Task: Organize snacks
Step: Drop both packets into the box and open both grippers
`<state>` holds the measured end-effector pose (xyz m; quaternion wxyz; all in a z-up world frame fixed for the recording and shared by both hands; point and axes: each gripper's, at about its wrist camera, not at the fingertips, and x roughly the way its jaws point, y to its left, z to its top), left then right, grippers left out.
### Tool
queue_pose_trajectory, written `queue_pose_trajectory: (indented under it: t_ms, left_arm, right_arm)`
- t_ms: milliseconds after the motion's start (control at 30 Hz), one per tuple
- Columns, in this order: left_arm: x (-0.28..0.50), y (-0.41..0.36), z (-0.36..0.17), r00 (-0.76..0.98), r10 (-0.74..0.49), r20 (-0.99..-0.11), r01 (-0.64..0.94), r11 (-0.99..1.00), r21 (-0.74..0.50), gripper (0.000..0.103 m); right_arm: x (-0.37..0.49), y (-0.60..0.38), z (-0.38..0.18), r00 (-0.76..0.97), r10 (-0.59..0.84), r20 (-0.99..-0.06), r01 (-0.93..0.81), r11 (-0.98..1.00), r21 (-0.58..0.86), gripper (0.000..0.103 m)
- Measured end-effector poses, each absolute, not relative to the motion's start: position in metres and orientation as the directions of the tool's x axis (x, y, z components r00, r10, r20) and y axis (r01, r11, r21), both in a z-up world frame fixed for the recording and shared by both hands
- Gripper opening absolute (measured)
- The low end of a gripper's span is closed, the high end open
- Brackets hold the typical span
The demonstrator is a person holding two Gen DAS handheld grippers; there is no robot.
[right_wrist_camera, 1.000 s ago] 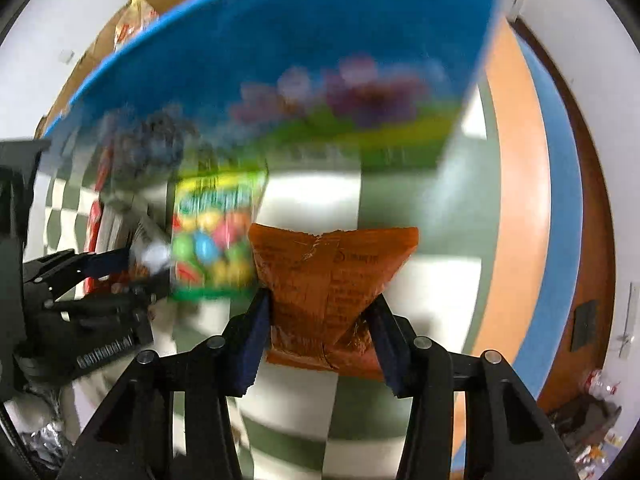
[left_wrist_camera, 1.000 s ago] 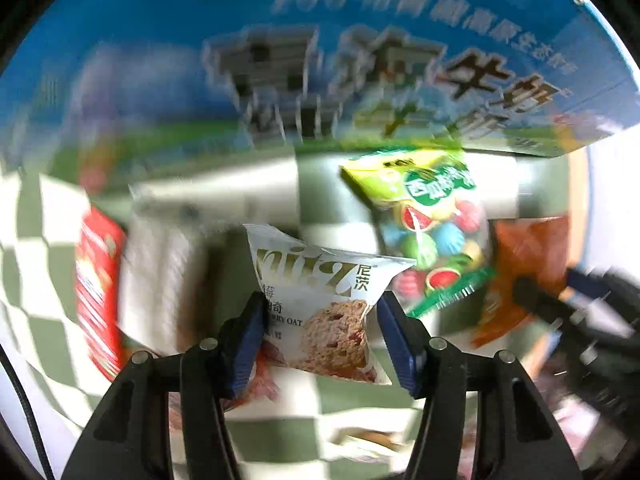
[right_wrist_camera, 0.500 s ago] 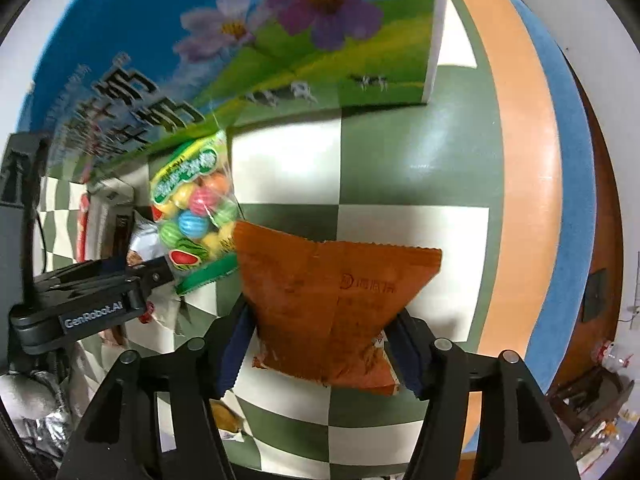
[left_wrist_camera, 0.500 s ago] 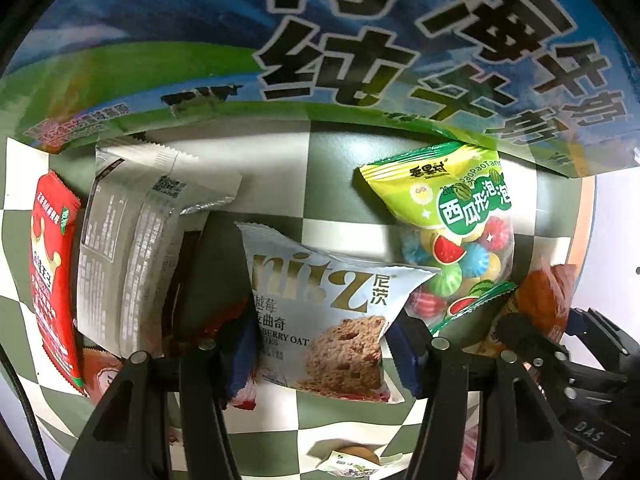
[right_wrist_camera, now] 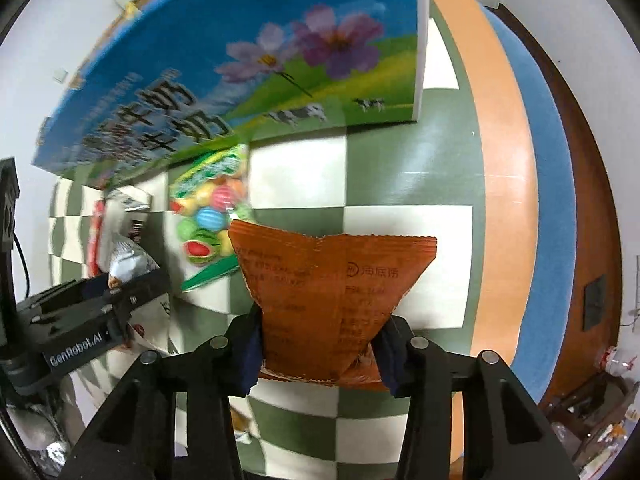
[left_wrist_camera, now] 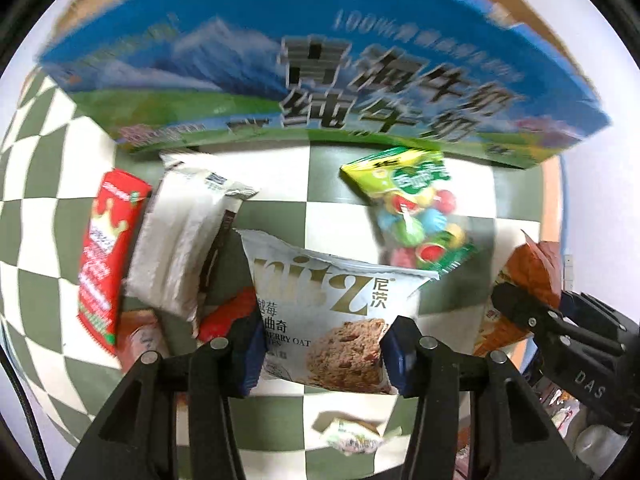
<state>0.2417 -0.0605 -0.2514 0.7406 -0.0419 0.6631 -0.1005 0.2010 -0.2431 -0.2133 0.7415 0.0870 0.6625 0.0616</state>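
Two soft, light packets are pinched low in frame — left gripper [left_wrist_camera: 322,350] just closed onto the oat cookie bag [left_wrist_camera: 328,308], right gripper [right_wrist_camera: 318,350] onto the crinkly orange pouch [right_wrist_camera: 332,300]; grip the lower edges gently.

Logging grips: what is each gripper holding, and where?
Left gripper: white oat-cookie packet, pinched across its lower end. Right gripper: orange snack pouch, pinched likewise.

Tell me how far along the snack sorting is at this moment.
Done: cannot tell; the carton's inside is hidden. In hand: left gripper clamps the oat cookie bag, right gripper the orange packet, both having just closed further. Left on the checkered cloth: candy bag, white packet, red packet, small wrapper.
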Motion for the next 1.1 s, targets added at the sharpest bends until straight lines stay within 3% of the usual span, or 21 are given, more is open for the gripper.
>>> queue_pose_trajectory:
  t_ms: [300, 500, 600, 800, 1100]
  left_arm:
    - [0.255, -0.049, -0.155, 0.223, -0.273, -0.936, 0.122, 0.96, -0.251, 0.046]
    - [0.317, -0.02, -0.116, 0.285, -0.22, -0.933, 0.114, 0.974, -0.195, 0.046]
    - [0.353, -0.014, -0.115, 0.294, -0.145, -0.945, 0.135, 0.985, -0.109, 0.047]
    - [0.423, -0.005, -0.154, 0.198, -0.027, -0.98, 0.141, 0.99, 0.001, 0.047]
    - [0.447, 0.003, -0.215, 0.005, 0.026, -1.0, 0.121, 0.992, 0.027, 0.047]
  right_arm:
    - [0.204, -0.226, -0.123, 0.246, 0.318, -0.916, -0.057, 0.948, 0.314, 0.048]
    - [0.249, -0.201, -0.065, 0.347, 0.354, -0.868, -0.131, 0.935, 0.329, 0.048]
    - [0.285, -0.19, -0.053, 0.365, 0.357, -0.86, -0.156, 0.934, 0.322, 0.048]
    - [0.349, -0.154, -0.082, 0.306, 0.35, -0.885, -0.173, 0.935, 0.31, 0.048]
    - [0.376, -0.126, -0.155, 0.109, 0.37, -0.923, -0.171, 0.921, 0.349, 0.048]
